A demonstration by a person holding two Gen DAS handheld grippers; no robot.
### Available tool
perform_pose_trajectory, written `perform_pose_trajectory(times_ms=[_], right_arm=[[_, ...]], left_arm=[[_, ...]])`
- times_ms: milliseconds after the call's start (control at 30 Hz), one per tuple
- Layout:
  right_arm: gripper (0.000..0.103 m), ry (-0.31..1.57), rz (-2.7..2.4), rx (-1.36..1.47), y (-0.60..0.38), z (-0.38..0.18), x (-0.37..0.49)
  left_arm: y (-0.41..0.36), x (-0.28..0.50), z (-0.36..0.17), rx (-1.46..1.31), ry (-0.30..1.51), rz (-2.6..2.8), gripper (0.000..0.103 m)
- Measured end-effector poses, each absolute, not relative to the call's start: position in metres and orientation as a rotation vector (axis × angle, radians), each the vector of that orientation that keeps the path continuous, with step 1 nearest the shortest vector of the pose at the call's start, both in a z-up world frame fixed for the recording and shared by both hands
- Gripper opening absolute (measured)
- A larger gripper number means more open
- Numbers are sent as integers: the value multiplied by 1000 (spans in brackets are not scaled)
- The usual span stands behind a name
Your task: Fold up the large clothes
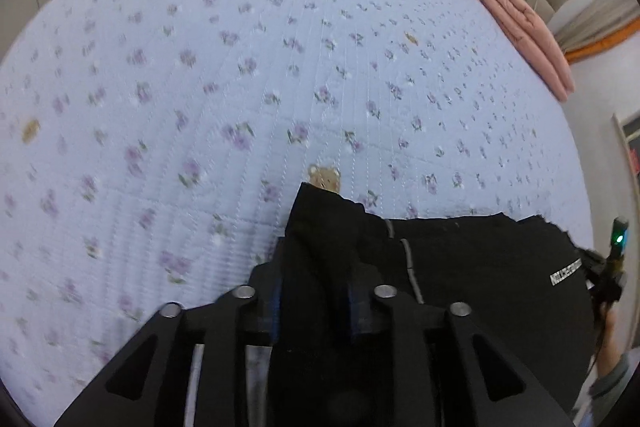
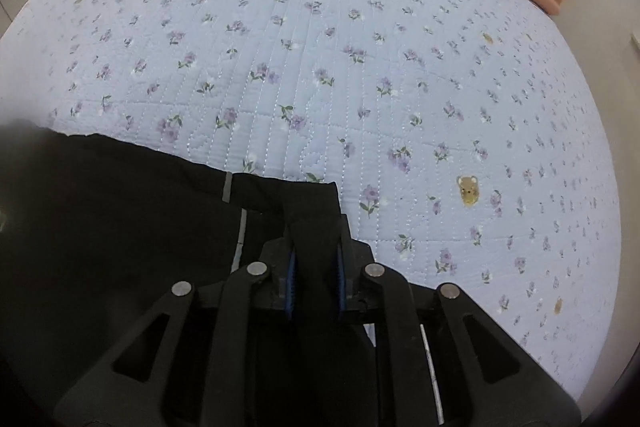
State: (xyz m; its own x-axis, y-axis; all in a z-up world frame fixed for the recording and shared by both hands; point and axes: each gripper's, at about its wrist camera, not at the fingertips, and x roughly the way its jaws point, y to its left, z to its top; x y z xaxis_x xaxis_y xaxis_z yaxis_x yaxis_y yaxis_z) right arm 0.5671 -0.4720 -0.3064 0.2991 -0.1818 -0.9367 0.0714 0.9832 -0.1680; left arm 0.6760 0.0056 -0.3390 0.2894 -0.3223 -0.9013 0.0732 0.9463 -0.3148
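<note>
Quilt (image 1: 240, 67): blue floral bed cover, serves as folding surface. Blanket (image 1: 524, 31): pink, folded, parked at far edge, well apart from work. Garment (image 1: 480, 267): black, grey piping, white lettering; held above quilt, stretched between both grippers, likely to keep top edge straight for fold. Left gripper (image 1: 316, 307): jaws clenched on garment corner. Right gripper (image 2: 314, 281): jaws clenched on opposite corner.
</note>
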Motion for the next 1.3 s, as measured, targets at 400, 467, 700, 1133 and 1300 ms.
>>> perform_pose_trajectory(times_ms=[400, 467, 700, 1133, 1300], right_arm=[[42, 1208, -58, 43, -462, -194, 484], [42, 1190, -16, 42, -443, -173, 461], [40, 1193, 143, 45, -362, -168, 416], [41, 1252, 115, -26, -332, -251, 416], [40, 1178, 205, 51, -329, -200, 425]], left_arm=[[50, 627, -221, -167, 1089, -188, 68], [27, 602, -204, -113, 1052, -216, 68], [-99, 498, -197, 20, 1020, -390, 68], [-154, 482, -290, 129, 1142, -353, 69], [-135, 470, -257, -1, 1109, -361, 69]])
